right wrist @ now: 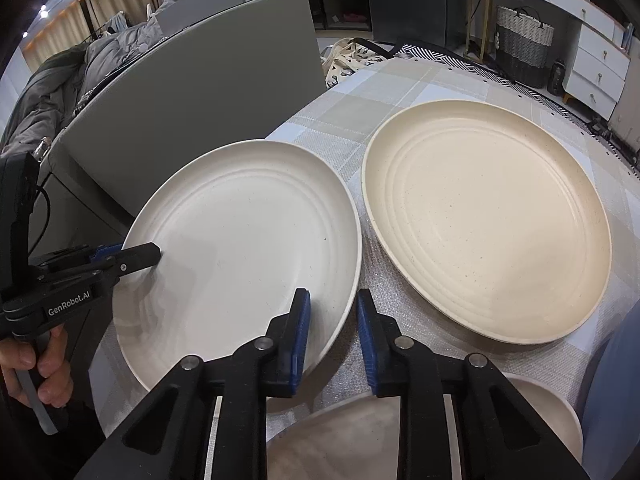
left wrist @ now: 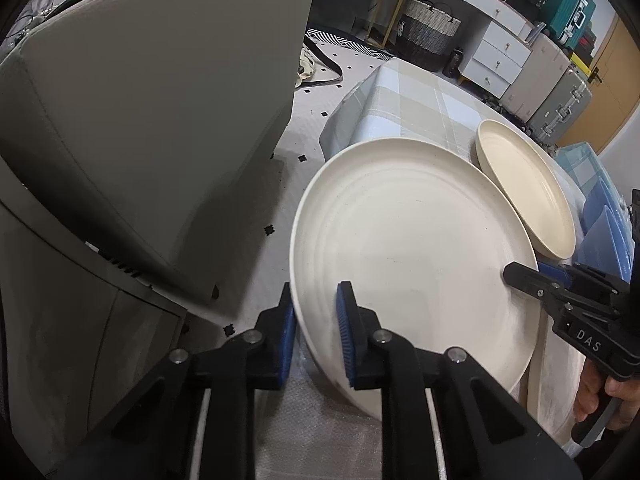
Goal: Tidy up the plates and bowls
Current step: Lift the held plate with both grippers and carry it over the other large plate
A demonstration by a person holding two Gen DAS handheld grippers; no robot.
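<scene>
A white plate (left wrist: 412,264) (right wrist: 240,256) is held over the table's left edge. My left gripper (left wrist: 316,336) (right wrist: 132,254) straddles its left rim, one blue pad on each side. My right gripper (right wrist: 332,336) (left wrist: 532,276) straddles its right rim the same way. Small gaps show beside the rim, so I cannot tell whether the pads press it. A cream plate (right wrist: 484,224) (left wrist: 524,188) lies flat on the table to the right. A pale dish (right wrist: 352,440) sits under my right gripper, partly hidden.
The table has a checked cloth (right wrist: 400,80) (left wrist: 408,96). A grey chair back (left wrist: 160,100) (right wrist: 192,92) stands close on the left. A blue object (left wrist: 604,228) lies at the table's right edge. A woven basket (right wrist: 524,36) and white drawers (right wrist: 596,72) stand far behind.
</scene>
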